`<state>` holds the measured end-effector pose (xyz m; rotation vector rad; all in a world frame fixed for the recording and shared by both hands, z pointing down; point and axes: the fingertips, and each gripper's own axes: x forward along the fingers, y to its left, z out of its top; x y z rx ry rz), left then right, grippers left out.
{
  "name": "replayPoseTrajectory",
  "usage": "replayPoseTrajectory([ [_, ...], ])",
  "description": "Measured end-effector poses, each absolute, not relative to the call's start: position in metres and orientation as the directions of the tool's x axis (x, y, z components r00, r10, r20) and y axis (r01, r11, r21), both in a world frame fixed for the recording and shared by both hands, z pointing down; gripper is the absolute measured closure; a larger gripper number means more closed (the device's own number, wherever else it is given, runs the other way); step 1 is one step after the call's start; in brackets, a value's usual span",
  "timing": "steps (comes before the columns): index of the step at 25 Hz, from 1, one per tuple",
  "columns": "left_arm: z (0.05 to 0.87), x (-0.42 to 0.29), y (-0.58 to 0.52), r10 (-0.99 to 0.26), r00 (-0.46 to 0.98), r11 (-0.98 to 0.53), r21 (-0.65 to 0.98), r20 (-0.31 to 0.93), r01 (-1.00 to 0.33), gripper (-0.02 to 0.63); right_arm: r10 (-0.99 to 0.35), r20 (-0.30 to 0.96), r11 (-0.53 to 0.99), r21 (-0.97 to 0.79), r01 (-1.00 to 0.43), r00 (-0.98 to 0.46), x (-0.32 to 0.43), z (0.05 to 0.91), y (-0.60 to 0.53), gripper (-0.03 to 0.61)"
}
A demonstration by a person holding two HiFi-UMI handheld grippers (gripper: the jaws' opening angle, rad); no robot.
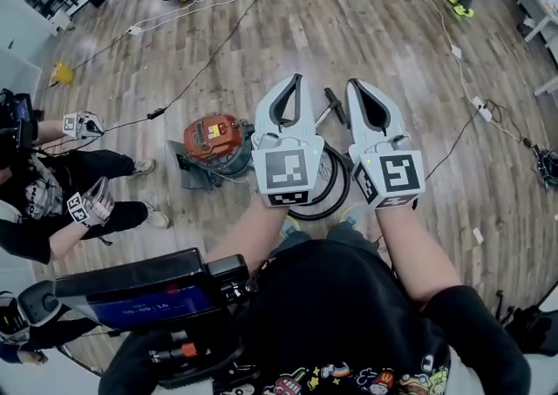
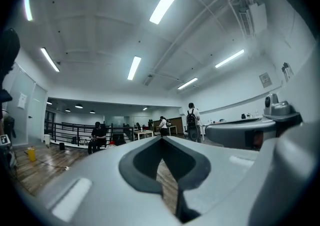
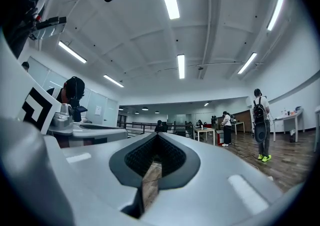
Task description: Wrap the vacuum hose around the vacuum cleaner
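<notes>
While left tool (image 1: pixel 292 97) and right tool (image 1: pixel 366 101) hang clenched, empty, hose (image 1: pixel 336 189) coil lies on floor (image 1: pixel 366 27) beneath both; vacuum cleaner (image 1: pixel 212 142) just left, nearer left tool.

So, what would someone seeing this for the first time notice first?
The left tool and right tool fill the middle of the head view, held side by side, each with its jaws together on nothing. Below them on the wooden floor sits an orange vacuum cleaner, with a black hose coiled to its right.
</notes>
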<state>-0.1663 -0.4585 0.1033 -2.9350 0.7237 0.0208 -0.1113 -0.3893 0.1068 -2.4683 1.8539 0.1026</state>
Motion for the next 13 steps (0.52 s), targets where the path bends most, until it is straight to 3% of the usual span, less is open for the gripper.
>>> replayPoseTrajectory([
  [13,0.12,-0.165,-0.443,-0.458,0.888,-0.885,-0.074,-0.037,-0.459,0.606,-0.959,-0.026,-0.281,0.01,-0.96,0.281,-0.113,0.128,-0.379,0.557],
])
